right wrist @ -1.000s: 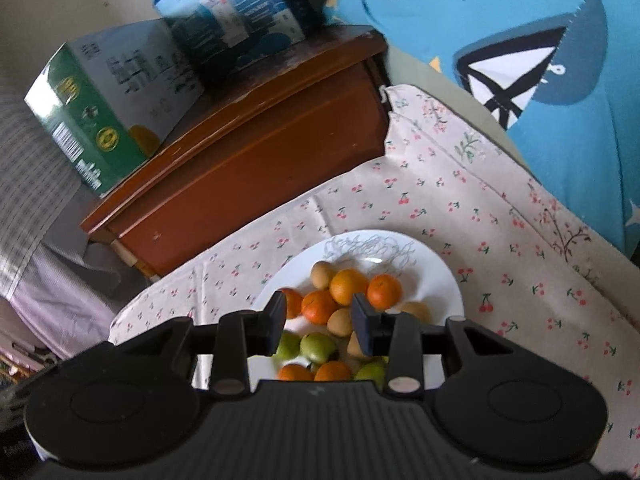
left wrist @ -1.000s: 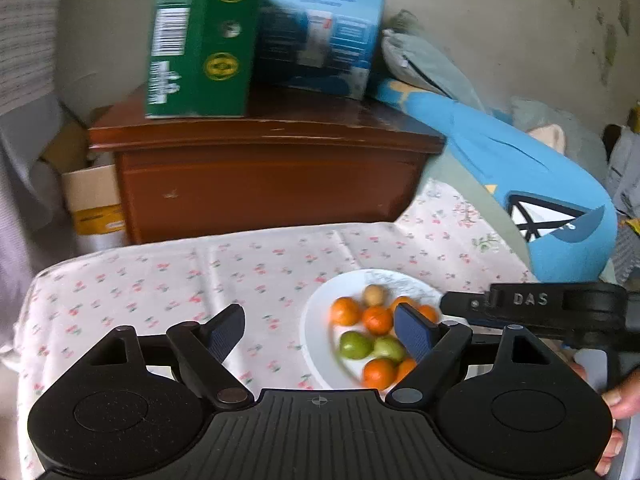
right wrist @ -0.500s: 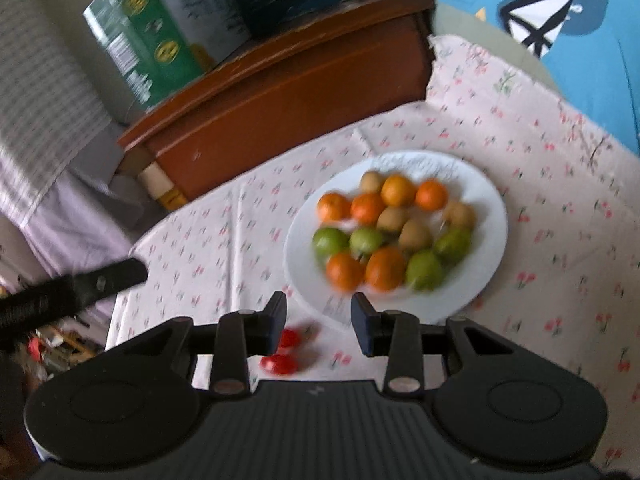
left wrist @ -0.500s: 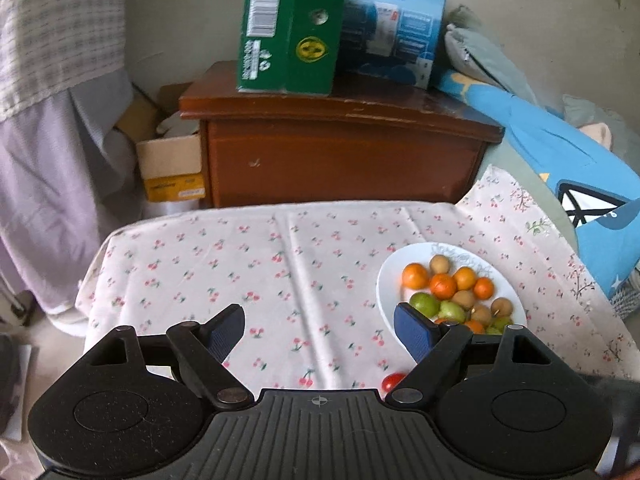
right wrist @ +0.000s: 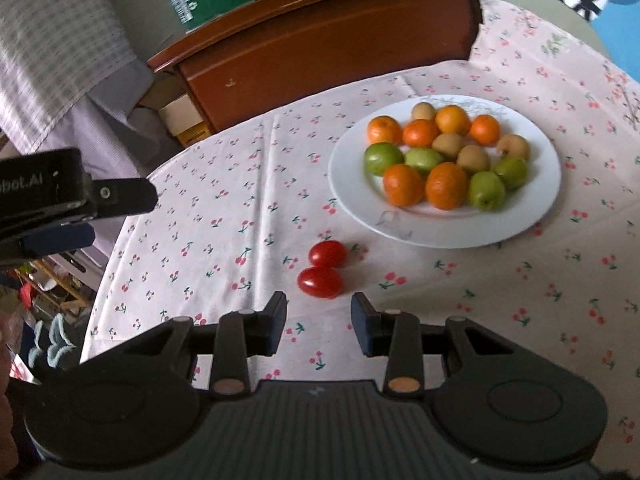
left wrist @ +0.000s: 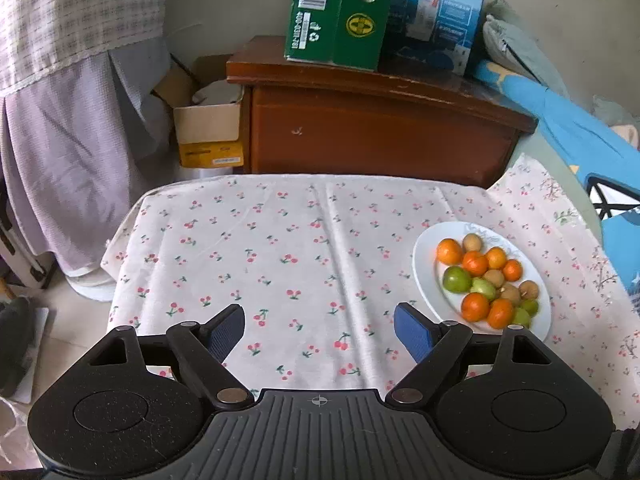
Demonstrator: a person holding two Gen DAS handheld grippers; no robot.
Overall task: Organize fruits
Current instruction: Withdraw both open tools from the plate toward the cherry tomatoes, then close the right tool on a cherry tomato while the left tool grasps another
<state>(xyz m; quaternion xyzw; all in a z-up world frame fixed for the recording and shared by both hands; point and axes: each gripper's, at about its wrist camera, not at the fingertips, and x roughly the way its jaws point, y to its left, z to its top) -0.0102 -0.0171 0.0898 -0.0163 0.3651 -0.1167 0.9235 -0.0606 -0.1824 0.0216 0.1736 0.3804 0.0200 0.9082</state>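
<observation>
A white plate is being shown heaped with small fruit: orange citrus, green fruits and brownish round ones, all crowded together toward the plate's far half. Two red cherry tomatoes are being left touching one another on the cherry-print tablecloth, just beside the plate's near-left rim and off it.

The right gripper is being held above the cloth just short of the tomatoes, its fingers a narrow gap apart with nothing between them. The left gripper is being held over bare cloth to the left of the plate, its blue-padded fingers spread wide and empty; in the right wrist view it is seen at the left edge, well apart from the plate.

Beyond the plate, a dark wooden cabinet is being topped by a green carton and a blue box. A blue cushion is seen to the plate's right.
</observation>
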